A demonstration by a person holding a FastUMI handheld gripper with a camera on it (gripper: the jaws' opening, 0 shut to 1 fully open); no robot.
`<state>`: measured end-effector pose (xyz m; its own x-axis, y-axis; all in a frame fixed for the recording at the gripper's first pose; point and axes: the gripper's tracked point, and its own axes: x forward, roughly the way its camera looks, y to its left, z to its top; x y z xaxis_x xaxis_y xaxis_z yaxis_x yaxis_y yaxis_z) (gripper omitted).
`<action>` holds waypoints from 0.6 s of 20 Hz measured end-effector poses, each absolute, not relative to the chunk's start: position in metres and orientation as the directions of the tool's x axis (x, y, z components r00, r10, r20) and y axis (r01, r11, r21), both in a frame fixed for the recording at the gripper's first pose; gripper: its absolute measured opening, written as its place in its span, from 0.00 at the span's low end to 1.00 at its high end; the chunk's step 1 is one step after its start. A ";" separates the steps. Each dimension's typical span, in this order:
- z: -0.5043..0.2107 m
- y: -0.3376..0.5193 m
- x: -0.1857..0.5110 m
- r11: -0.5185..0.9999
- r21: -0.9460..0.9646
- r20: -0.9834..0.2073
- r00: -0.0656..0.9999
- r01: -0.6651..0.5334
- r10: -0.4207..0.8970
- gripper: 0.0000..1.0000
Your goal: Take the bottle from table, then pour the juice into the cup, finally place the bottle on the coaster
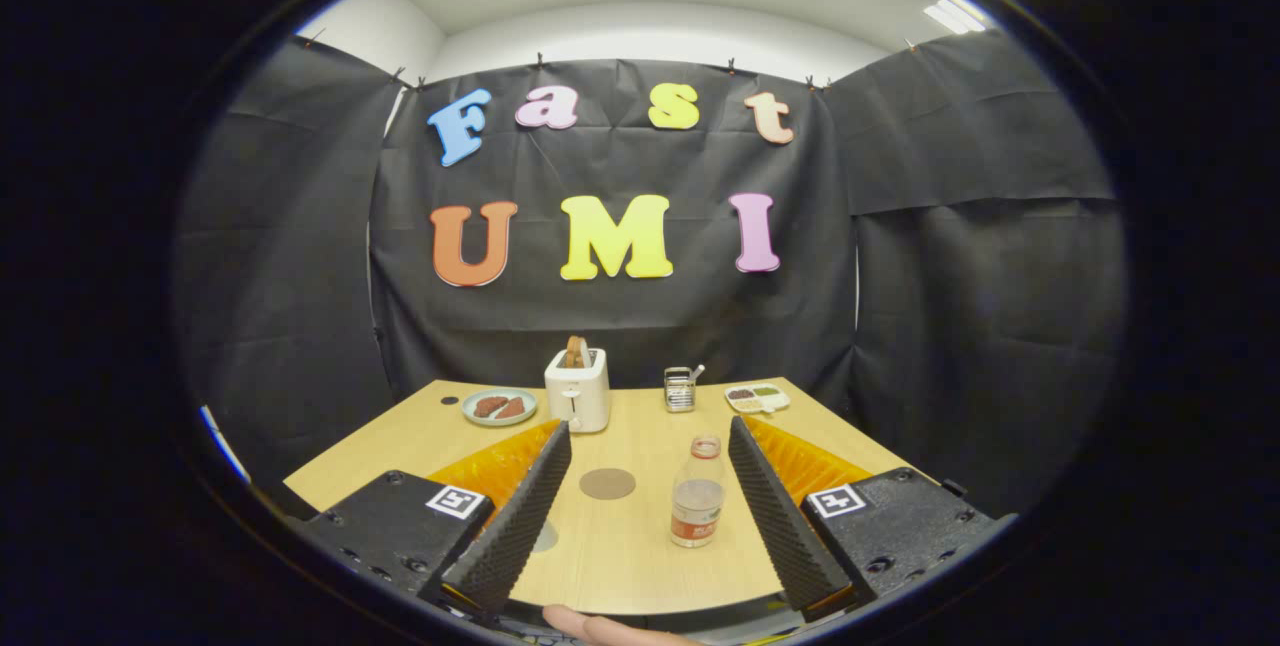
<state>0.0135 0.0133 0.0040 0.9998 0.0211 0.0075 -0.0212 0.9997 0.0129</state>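
Note:
A small clear plastic bottle with a pale cap and a red label stands upright on the wooden table. It is between my fingers, closer to the right finger. My gripper is open wide and touches nothing. A round brown coaster lies flat on the table to the left of the bottle, also between the fingers. A pale rounded shape shows beside the left finger, partly hidden by it; I cannot tell if it is the cup.
Beyond the fingers, at the table's back, stand a white toaster with bread in it, a plate of food, a metal holder and a small tray. A person's fingertip shows under the gripper.

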 end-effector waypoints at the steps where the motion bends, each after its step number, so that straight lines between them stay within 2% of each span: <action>1: 0.004 0.013 0.013 1.000 0.012 0.009 1.000 -0.021 0.021 1.00; 12: 0.000 0.017 0.010 0.999 0.010 0.007 0.999 -0.033 0.033 1.00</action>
